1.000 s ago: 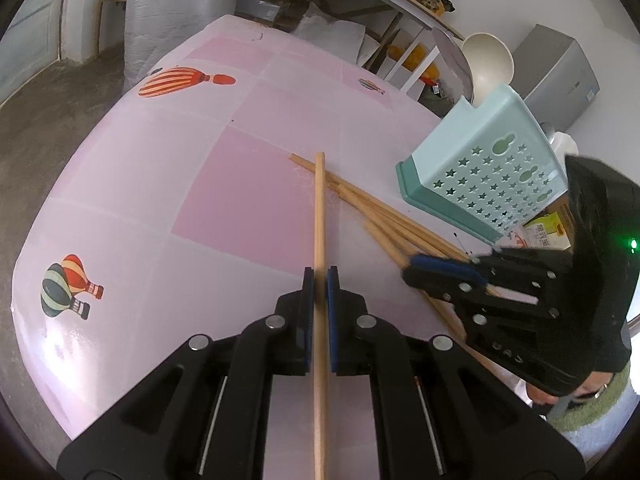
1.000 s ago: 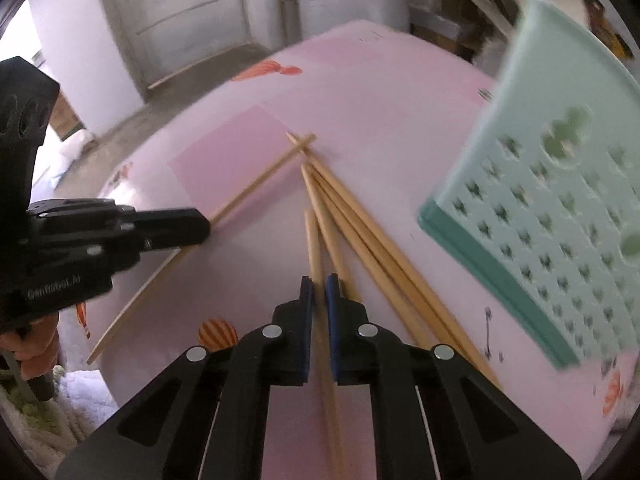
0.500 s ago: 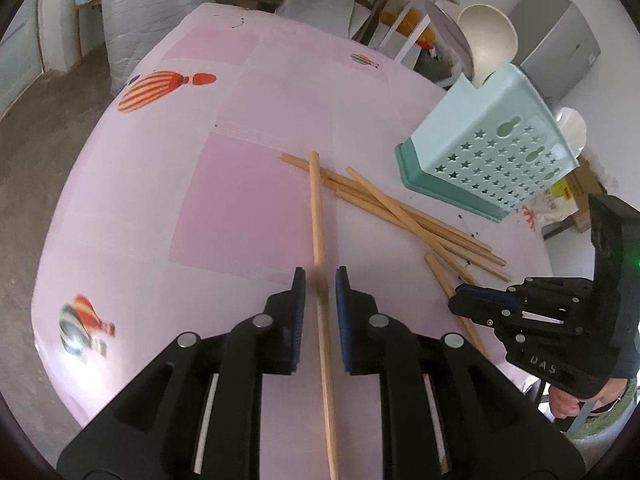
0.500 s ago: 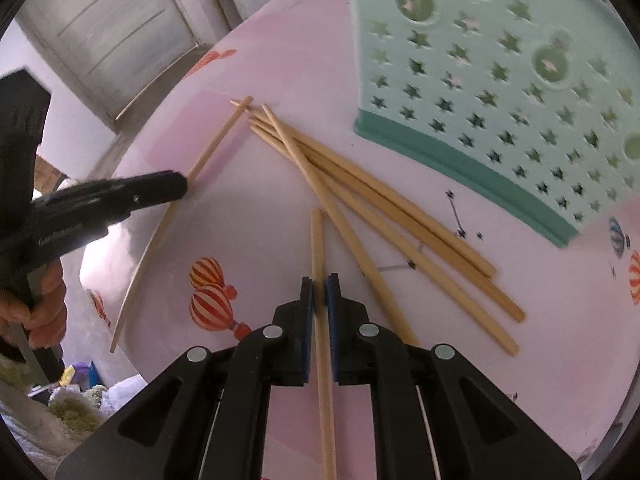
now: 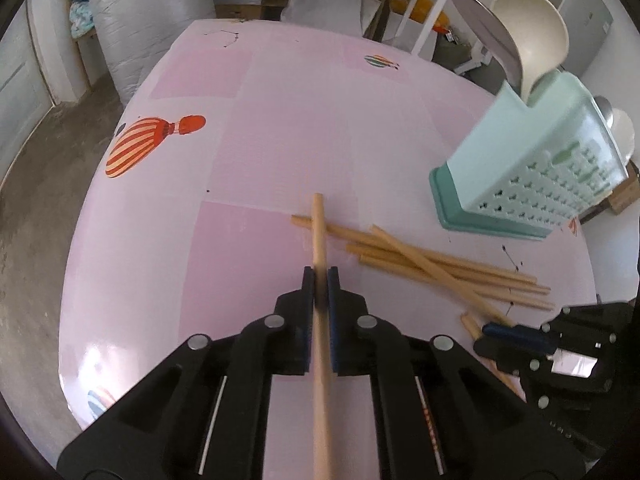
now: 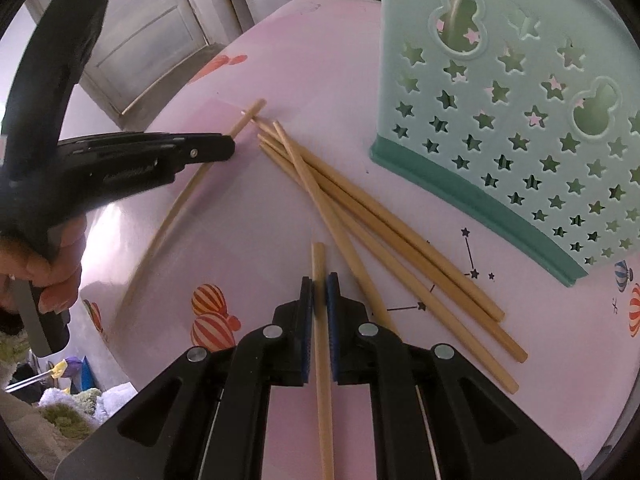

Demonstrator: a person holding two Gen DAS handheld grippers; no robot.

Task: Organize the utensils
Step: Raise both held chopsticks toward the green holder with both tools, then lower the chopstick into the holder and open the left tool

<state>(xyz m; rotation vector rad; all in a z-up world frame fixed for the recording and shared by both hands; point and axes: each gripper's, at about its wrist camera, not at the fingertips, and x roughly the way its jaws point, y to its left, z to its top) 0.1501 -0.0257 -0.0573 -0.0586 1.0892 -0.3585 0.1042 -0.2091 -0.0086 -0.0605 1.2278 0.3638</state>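
My left gripper (image 5: 320, 280) is shut on a wooden chopstick (image 5: 319, 232) that points forward over the pink table. My right gripper (image 6: 319, 286) is shut on another chopstick (image 6: 319, 260). Several loose chopsticks (image 5: 440, 272) lie in a pile on the table; they also show in the right wrist view (image 6: 360, 208). A mint green utensil holder (image 5: 532, 172) with star holes stands beyond the pile, and is large at the upper right of the right wrist view (image 6: 520, 100). The left gripper (image 6: 224, 148) shows left of the pile in the right wrist view. The right gripper (image 5: 492, 330) shows at the lower right in the left wrist view.
The round table (image 5: 260, 128) has a pink cloth with balloon prints. A cream ladle (image 5: 532, 44) stands in the holder. Sacks, shelves and a grey cabinet stand beyond the table's far edge. A door (image 6: 140, 32) is behind the left gripper.
My left gripper has closed on its chopstick and lifted it off the table. My right gripper holds its chopstick and has stayed near the pile.
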